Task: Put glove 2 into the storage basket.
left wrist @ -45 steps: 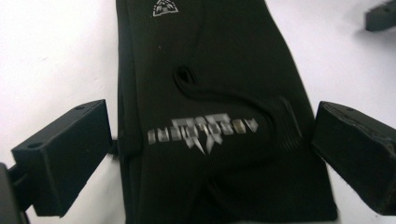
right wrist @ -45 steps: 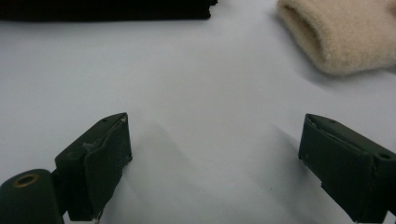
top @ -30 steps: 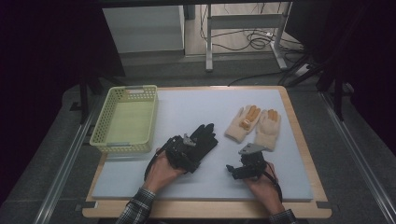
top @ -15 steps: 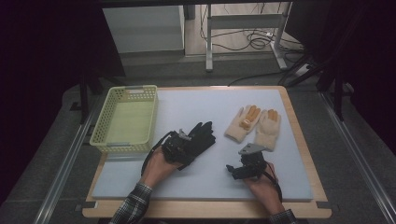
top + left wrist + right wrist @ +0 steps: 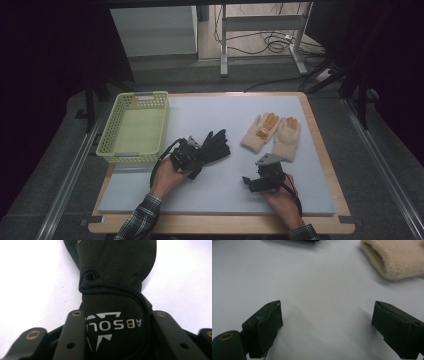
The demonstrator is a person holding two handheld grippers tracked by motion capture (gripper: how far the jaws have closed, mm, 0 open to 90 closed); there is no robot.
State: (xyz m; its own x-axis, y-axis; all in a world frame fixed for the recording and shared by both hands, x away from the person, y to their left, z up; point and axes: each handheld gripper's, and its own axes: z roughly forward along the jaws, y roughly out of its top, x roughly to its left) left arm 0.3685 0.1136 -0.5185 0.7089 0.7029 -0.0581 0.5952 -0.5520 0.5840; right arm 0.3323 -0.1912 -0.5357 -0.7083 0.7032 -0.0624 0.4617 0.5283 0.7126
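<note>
One black glove [image 5: 117, 272], white lettering on its cuff, bunched.

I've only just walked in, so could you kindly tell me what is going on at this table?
A person is working at the table with a hand-held gripper in each hand. The left hand-held gripper has just been closing its jaws and now pinches the cuff of the black gloves, which lie on the table beside the yellow basket. The right hand-held gripper hovers over bare table with its jaws wide open, holding nothing. A pair of cream gloves lies untouched farther back on the right.
</note>
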